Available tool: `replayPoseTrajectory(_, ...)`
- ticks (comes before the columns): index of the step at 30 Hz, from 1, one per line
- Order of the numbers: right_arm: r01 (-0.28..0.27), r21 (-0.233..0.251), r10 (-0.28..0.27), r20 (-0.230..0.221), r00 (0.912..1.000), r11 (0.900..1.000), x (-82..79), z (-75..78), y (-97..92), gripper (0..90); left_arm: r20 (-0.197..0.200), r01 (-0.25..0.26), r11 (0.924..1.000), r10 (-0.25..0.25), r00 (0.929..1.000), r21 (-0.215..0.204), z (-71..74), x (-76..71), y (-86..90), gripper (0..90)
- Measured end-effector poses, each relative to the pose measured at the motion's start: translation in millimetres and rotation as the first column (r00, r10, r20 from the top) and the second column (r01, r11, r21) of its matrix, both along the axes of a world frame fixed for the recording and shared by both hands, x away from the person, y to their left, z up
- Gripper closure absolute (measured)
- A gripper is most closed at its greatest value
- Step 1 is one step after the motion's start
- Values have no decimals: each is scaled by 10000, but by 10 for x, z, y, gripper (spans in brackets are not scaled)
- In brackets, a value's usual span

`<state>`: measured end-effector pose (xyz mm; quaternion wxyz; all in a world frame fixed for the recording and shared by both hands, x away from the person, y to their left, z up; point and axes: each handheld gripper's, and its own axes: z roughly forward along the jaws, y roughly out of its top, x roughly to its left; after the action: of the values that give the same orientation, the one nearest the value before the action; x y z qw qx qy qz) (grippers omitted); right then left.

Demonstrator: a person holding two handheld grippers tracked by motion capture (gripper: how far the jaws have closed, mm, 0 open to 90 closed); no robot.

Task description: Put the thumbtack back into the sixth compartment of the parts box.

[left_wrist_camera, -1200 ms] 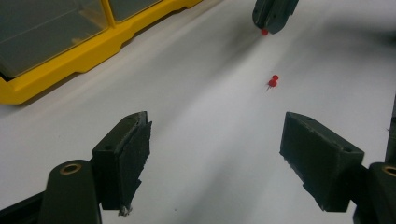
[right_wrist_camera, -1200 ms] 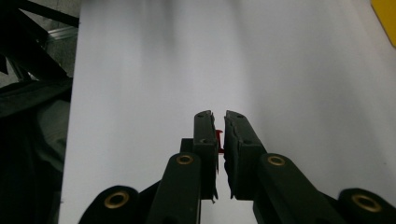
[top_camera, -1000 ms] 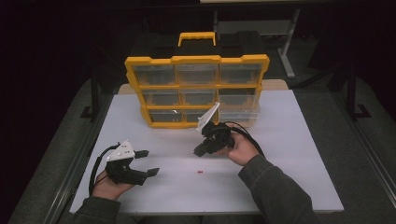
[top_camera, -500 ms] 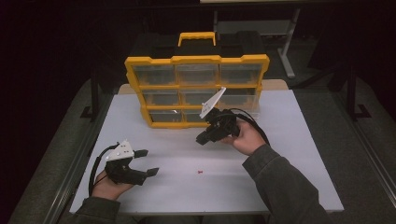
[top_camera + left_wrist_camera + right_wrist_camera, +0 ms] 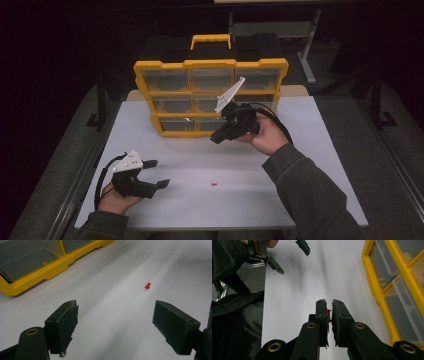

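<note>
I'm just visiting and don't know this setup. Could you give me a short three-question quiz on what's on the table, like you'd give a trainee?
1. True or false: the left gripper has its jaws closed on a red pushpin.
2. What does the right gripper hold between its jaws? A) a screw B) a small red pin C) nothing
3. What colour is the frame of the drawer organizer standing at the back of the table?

Key
1. False: its jaws stand wide open, and the red pushpin lies on the table ahead of them, apart from both.
2. B: the small red pin shows in the narrow gap.
3. Yellow, with clear drawers.
</note>
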<state>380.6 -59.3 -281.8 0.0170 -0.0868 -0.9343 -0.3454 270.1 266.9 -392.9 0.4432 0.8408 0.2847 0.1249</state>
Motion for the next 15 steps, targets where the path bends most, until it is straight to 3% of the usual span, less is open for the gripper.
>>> replayPoseTrajectory(15, 163, 107, -167, 348, 9993, 9998, 61, 351, -50, 824, 18, -45, 10000, 45, 10000, -67, 0, -3, 2, 190)
